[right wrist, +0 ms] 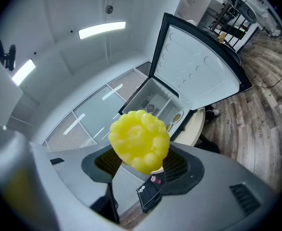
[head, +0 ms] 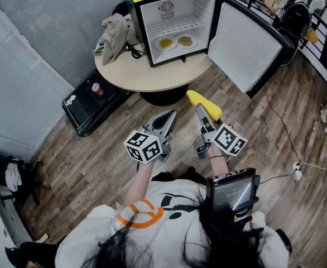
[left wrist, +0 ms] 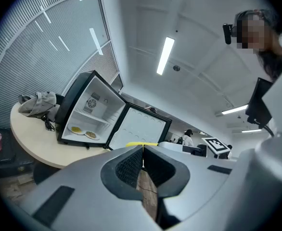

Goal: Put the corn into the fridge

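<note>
The yellow corn point(head: 203, 104) sticks out forward from my right gripper point(head: 207, 114), whose jaws are shut on it; in the right gripper view the corn's knobbly end point(right wrist: 139, 141) fills the space between the jaws. My left gripper point(head: 168, 117) hangs beside it on the left, shut with nothing in it, its pads point(left wrist: 131, 165) meeting in a line. Ahead, a small black fridge point(head: 174, 21) stands on a round table point(head: 152, 78) with its door point(head: 244, 43) swung open to the right. Two plates point(head: 165, 43) of food lie on its floor. Both grippers are short of the table.
A crumpled grey cloth point(head: 113, 32) and a cable lie on the table left of the fridge. A black case point(head: 91, 96) with a pink bottle lies on the wood floor at the left. A white cable and plug point(head: 297, 171) trail at the right. Racks stand at the far right.
</note>
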Demonstrator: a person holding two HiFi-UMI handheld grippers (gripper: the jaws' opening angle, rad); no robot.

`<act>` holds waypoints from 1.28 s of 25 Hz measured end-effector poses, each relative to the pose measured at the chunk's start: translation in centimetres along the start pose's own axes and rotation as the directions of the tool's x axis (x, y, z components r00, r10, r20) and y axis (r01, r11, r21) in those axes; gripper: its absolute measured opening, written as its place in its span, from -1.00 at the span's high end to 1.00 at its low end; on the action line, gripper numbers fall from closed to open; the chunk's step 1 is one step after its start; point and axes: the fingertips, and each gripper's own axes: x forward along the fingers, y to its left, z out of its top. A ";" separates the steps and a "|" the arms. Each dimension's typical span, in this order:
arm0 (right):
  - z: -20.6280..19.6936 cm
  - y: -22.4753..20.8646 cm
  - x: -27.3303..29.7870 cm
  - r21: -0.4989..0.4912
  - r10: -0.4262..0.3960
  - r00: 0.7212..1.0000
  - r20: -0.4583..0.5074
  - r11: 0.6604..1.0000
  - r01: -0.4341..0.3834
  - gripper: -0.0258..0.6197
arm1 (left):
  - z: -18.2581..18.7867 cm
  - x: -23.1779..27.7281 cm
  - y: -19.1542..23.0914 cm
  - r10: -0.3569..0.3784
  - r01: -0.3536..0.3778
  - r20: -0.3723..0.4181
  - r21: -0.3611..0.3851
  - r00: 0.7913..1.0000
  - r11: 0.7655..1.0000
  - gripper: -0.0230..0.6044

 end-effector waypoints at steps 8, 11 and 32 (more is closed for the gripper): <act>0.6 -1.2 -0.1 0.033 0.004 1.000 -0.001 0.999 -0.004 0.15 | -0.5 1.2 -0.5 -0.002 0.002 -0.019 0.009 1.000 1.000 0.89; 0.7 -1.6 0.0 0.030 0.006 1.000 -0.009 1.000 -0.006 0.15 | -0.9 1.9 -0.6 -0.001 0.001 -0.027 0.007 1.000 1.000 0.89; 5.6 -5.9 2.6 0.035 0.059 0.997 -0.054 0.998 -0.057 0.15 | -1.1 8.8 -0.3 0.063 -0.063 -0.003 0.019 0.998 0.998 0.89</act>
